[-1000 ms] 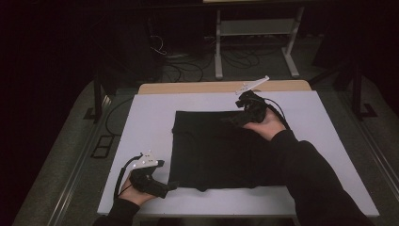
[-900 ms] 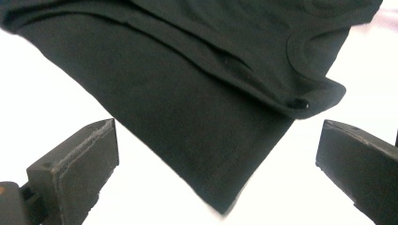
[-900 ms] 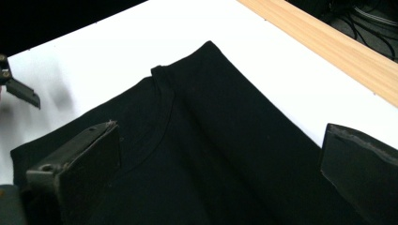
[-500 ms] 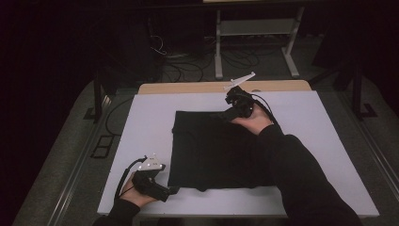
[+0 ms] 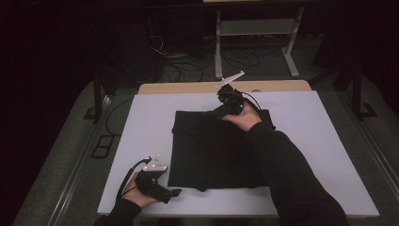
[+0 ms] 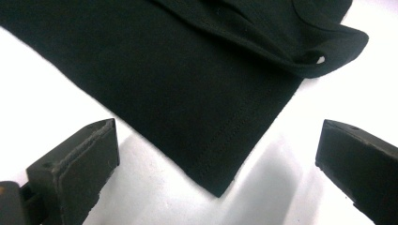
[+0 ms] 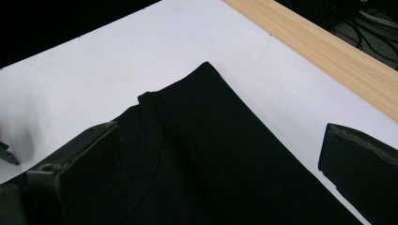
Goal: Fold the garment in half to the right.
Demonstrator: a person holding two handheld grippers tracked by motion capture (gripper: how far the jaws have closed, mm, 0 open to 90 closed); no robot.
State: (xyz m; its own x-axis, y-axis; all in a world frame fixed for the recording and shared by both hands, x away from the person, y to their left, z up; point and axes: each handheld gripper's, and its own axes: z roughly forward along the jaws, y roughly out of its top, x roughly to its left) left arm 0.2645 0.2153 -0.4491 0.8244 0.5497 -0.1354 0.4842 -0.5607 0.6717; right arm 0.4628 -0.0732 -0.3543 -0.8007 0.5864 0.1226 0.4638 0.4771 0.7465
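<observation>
1. Tongs on the left (image 5: 175, 192) sit low by the table's near edge, close to its near left corner, held in the person's left hand (image 5: 136, 195). Their jaws stand wide apart with nothing between them, aimed at the near left corner of the black garment (image 6: 197, 93), which ends just short of them.
2. Black garment (image 5: 214, 146) lies spread flat across the middle of the white table (image 5: 141, 122), reaching from near the far edge almost to the near edge. In the left gripper view a folded hem with a small hole rides over its edge.
3. Tongs on the right (image 5: 217, 113) hover over the garment's far edge, past the table's middle, held in the right hand (image 5: 244, 117) with a dark sleeve (image 5: 291, 179) trailing back to the near edge. Their jaws are spread apart and grip nothing; the right gripper view shows the garment's far corner (image 7: 206, 70) ahead of them.
4. Wooden strip (image 5: 197, 87) runs along the table's far edge.
</observation>
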